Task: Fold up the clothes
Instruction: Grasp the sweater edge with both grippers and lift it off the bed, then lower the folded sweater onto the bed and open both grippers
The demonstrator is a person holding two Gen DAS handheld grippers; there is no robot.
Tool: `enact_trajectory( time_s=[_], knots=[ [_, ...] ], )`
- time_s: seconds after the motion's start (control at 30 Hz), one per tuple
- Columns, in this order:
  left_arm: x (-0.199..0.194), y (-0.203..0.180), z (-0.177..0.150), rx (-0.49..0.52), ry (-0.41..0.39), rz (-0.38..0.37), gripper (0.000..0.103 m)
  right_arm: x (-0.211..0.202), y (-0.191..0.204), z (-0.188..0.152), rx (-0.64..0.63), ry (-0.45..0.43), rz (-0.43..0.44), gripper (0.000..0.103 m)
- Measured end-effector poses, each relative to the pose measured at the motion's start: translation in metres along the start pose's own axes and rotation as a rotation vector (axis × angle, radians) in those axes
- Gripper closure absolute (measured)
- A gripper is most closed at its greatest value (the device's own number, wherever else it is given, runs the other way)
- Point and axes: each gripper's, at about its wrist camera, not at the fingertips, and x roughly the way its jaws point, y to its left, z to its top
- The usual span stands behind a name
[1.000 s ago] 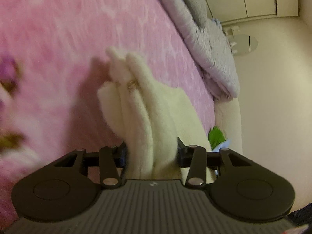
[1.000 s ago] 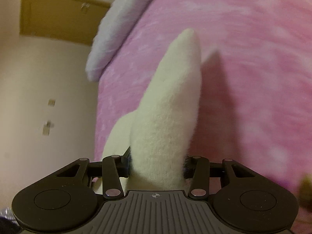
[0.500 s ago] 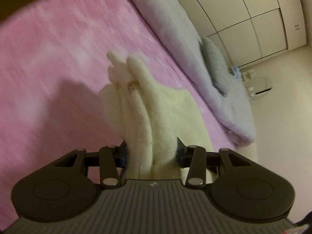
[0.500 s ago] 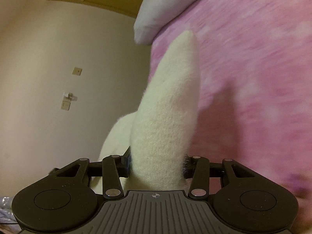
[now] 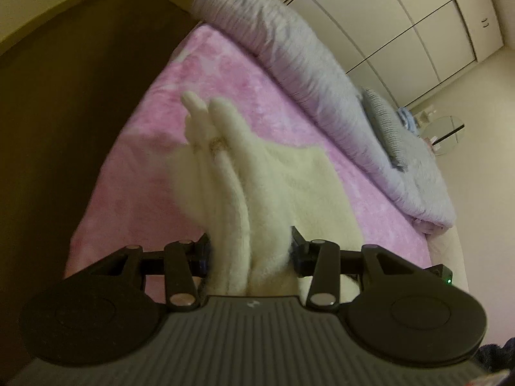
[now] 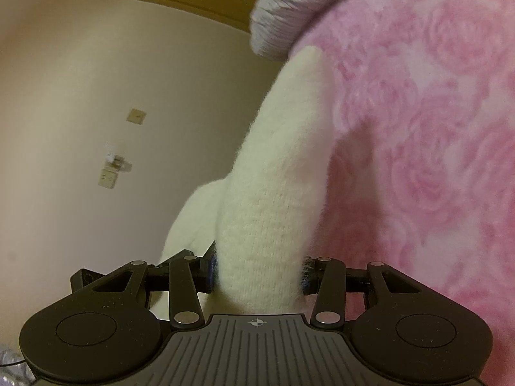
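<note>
Left wrist view
Left gripper (image 5: pixel 249 254): jaws clamped on a thick bunch of cream knit; the fabric fills the gap from one side to the other.
Knit (image 5: pixel 289 186): a fluffy cream garment. Several folded edges rise out of the jaws and run away from the camera as narrow ridges, ending in two rounded tips. One ridge carries a small brownish mark near the tips; what it is cannot be told. To the right of the ridges a broad panel of the same garment lies flat on the bedspread.
Bedspread (image 5: pixel 167 103): pink, mottled, under the knit; its left edge drops off into dark brown.
Quilt (image 5: pixel 299 51): grey-lilac, ribbed, rolled along the far side of the bedspread, well apart from the knit.
Wardrobe (image 5: pixel 418 13): pale doors behind the quilt.

Right wrist view
Right gripper (image 6: pixel 259 270): jaws clamped on another part of the knit (image 6: pixel 273 193); fuzz presses against both inner faces.
Knit here: one thick fold stands up from the jaws and tapers to a rounded tip; a smaller lobe hangs out to the left, below it.
Bedspread (image 6: pixel 434 128): pink with a rose pattern, filling the right half, behind the fold.
Quilt (image 6: pixel 283 9): its grey end shows at the top, above the fold's tip.
Wall (image 6: pixel 80 96): cream, on the left, with small plates on it.
</note>
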Motion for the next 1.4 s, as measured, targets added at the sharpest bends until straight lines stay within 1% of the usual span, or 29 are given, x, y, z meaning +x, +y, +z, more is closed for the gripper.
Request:
enact_trajectory(
  time_s=[0.07,0.13,0.17,0.23,0.27,0.33,0.4,0.43,0.5,0.57,0.6,0.67,0.73,0.77,0.8,0.83,0.87,0.93,0.97,1.0,1.07,1.1,1.17,1.2,1.27,1.3,1.33,1.4],
  knots=[
    [0.014,0.022,0.002,0.0,0.031,0.029,0.064,0.019,-0.016,-0.004,0.041,0.023,-0.046,0.059],
    [0.031,0.04,0.0,-0.008,0.066,0.065,0.062,0.036,-0.033,-0.009,0.082,0.051,-0.099,0.053],
    [0.035,0.049,-0.003,-0.014,0.074,0.066,0.061,0.038,-0.036,-0.01,0.084,0.057,-0.115,0.051],
    [0.033,0.061,-0.006,-0.048,0.056,0.03,0.06,0.041,-0.042,-0.011,0.087,0.071,-0.147,0.048],
    [0.031,0.064,-0.006,-0.067,0.05,0.024,0.059,0.042,-0.043,-0.01,0.082,0.081,-0.166,0.047],
    [0.023,0.063,-0.007,-0.079,0.035,0.047,0.058,0.041,-0.035,-0.001,0.039,0.115,-0.208,0.046],
    [0.005,0.06,-0.014,-0.103,0.0,0.085,0.059,0.038,-0.022,0.006,-0.032,0.148,-0.261,0.046],
    [-0.006,0.059,-0.019,-0.119,-0.024,0.106,0.062,0.033,-0.016,0.007,-0.066,0.156,-0.288,0.046],
    [-0.03,0.056,-0.029,-0.153,-0.071,0.148,0.063,0.019,-0.003,0.005,-0.132,0.16,-0.337,0.046],
    [-0.059,0.051,-0.05,-0.18,-0.112,0.197,0.064,0.003,0.011,-0.003,-0.208,0.159,-0.39,0.046],
    [-0.073,0.046,-0.061,-0.187,-0.134,0.208,0.064,-0.004,0.021,-0.009,-0.258,0.155,-0.405,0.046],
    [-0.095,0.034,-0.084,-0.218,-0.172,0.179,0.067,-0.007,0.042,-0.024,-0.371,0.163,-0.431,0.047],
    [-0.099,0.018,-0.1,-0.202,-0.179,0.155,0.07,-0.003,0.057,-0.041,-0.489,0.185,-0.452,0.047],
    [-0.096,0.009,-0.107,-0.161,-0.173,0.168,0.071,0.001,0.063,-0.049,-0.543,0.199,-0.46,0.05],
    [-0.089,0.003,-0.111,-0.119,-0.167,0.19,0.071,0.005,0.068,-0.057,-0.597,0.212,-0.468,0.055],
    [-0.081,0.002,-0.115,-0.092,-0.163,0.214,0.075,0.008,0.073,-0.065,-0.645,0.225,-0.477,0.058],
    [-0.073,0.006,-0.116,-0.097,-0.164,0.232,0.078,0.013,0.075,-0.073,-0.682,0.234,-0.488,0.059],
    [-0.059,0.023,-0.117,-0.135,-0.168,0.267,0.091,0.027,0.073,-0.082,-0.735,0.248,-0.496,0.063],
    [-0.052,0.032,-0.117,-0.149,-0.168,0.284,0.095,0.035,0.072,-0.084,-0.758,0.26,-0.506,0.063],
    [-0.047,0.036,-0.117,-0.143,-0.166,0.299,0.102,0.043,0.07,-0.087,-0.783,0.276,-0.515,0.062],
    [-0.037,0.042,-0.118,-0.134,-0.165,0.328,0.101,0.05,0.065,-0.09,-0.818,0.298,-0.523,0.062],
    [-0.038,0.042,-0.12,-0.149,-0.171,0.331,0.101,0.051,0.064,-0.088,-0.819,0.308,-0.521,0.062],
    [-0.045,0.033,-0.123,-0.154,-0.171,0.361,0.101,0.046,0.066,-0.081,-0.796,0.331,-0.514,0.062],
    [-0.048,0.026,-0.125,-0.155,-0.168,0.383,0.101,0.04,0.068,-0.077,-0.764,0.335,-0.502,0.062],
    [-0.055,0.006,-0.129,-0.171,-0.143,0.438,0.091,0.026,0.074,-0.069,-0.727,0.351,-0.502,0.062],
    [-0.059,-0.004,-0.132,-0.179,-0.131,0.466,0.081,0.02,0.076,-0.066,-0.719,0.36,-0.507,0.062],
    [-0.063,-0.015,-0.137,-0.192,-0.122,0.497,0.077,0.013,0.08,-0.065,-0.718,0.368,-0.513,0.062],
    [-0.07,-0.04,-0.147,-0.214,-0.099,0.545,0.077,-0.004,0.087,-0.061,-0.709,0.397,-0.518,0.062]
  ],
)
